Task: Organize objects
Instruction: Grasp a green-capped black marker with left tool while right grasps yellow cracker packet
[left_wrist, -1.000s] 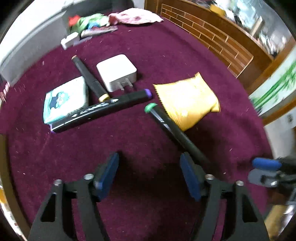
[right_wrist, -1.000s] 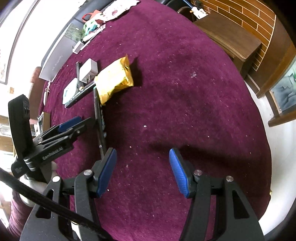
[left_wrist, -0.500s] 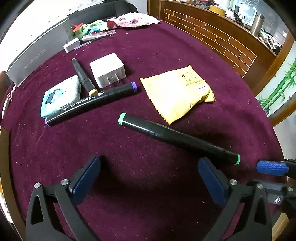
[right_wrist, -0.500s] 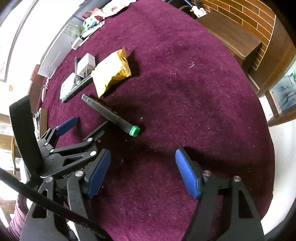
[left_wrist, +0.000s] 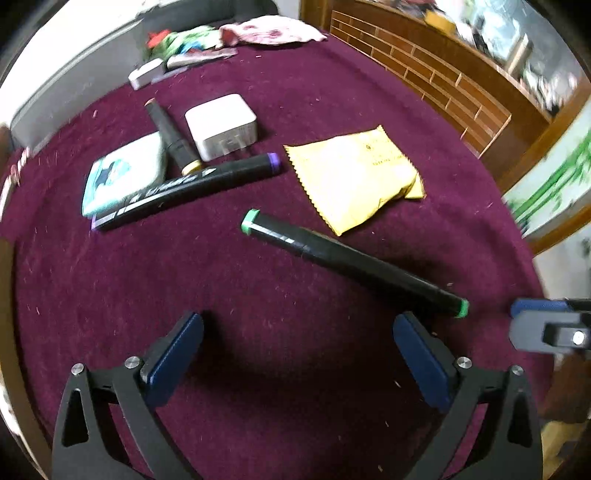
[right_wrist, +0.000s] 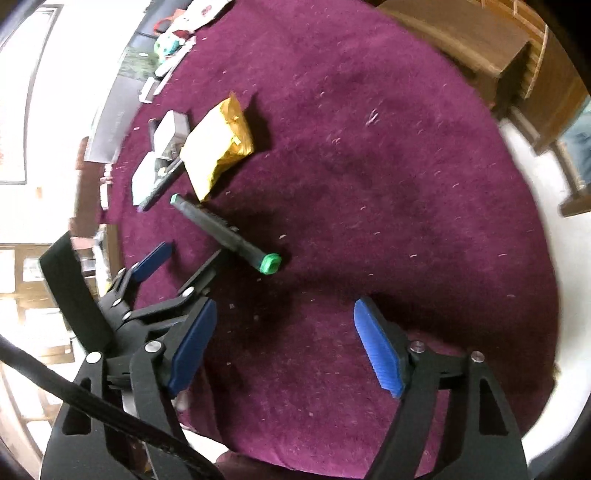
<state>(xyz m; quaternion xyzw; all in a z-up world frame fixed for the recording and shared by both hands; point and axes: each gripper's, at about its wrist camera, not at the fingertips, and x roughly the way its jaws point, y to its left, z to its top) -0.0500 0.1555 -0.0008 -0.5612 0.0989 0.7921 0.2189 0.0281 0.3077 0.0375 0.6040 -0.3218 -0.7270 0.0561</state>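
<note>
A black marker with green caps (left_wrist: 351, 262) lies free on the maroon cloth, its near end just past the right fingertip of my left gripper (left_wrist: 297, 325). That gripper is open wide with nothing between its blue pads. The right wrist view shows the same marker (right_wrist: 221, 232) ahead and to the left of my right gripper (right_wrist: 285, 310). Its jaws are opening and hold nothing. Beyond the marker lie a yellow packet (left_wrist: 354, 181), a purple-capped marker (left_wrist: 184, 188), a yellow-capped marker (left_wrist: 171, 136), a white charger (left_wrist: 221, 123) and a tissue pack (left_wrist: 123, 173).
Crumpled cloth (left_wrist: 269, 31) and a small white box (left_wrist: 146, 74) lie at the far edge of the table. Wooden furniture with a brick pattern (left_wrist: 443, 85) stands beyond the right side. The right gripper's tip (left_wrist: 535, 321) shows at the right edge.
The left gripper's jaws have spread wide and the green-capped marker, earlier against its right finger, now lies loose across the cloth. The right gripper's jaws have also widened.
</note>
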